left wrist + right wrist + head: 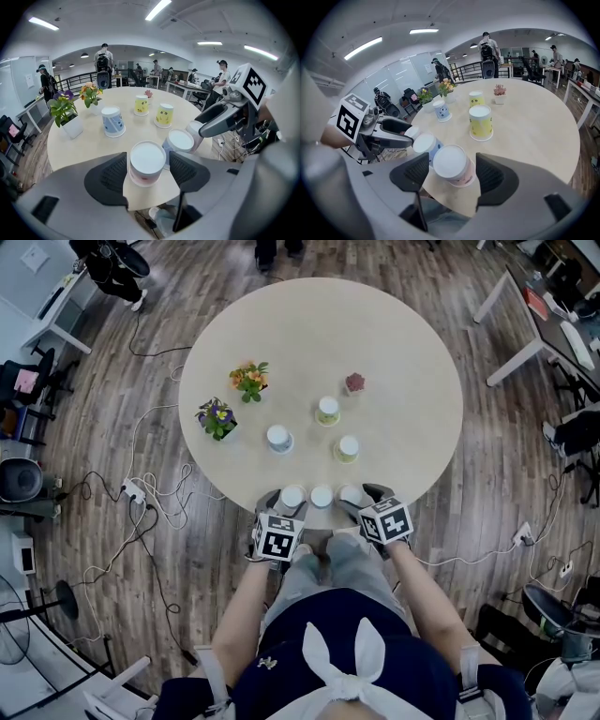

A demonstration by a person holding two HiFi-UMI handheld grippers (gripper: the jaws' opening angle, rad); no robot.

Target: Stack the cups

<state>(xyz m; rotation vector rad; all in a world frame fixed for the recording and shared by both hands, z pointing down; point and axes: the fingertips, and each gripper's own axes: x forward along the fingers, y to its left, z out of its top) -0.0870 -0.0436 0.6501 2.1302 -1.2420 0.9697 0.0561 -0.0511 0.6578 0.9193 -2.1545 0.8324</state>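
left gripper view: pink-sided cup (146,165)

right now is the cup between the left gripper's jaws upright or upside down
Upside down: the cup shows its closed white base on top, wider rim on the table, between the left gripper's open jaws.

— Head view?
— From high overhead, steeply down on the whole round desk (394,352).
— Gripper views?
— Low at the near edge, close, along the jaws, facing across the desk. Shared by all three: the near row of cups (322,495).
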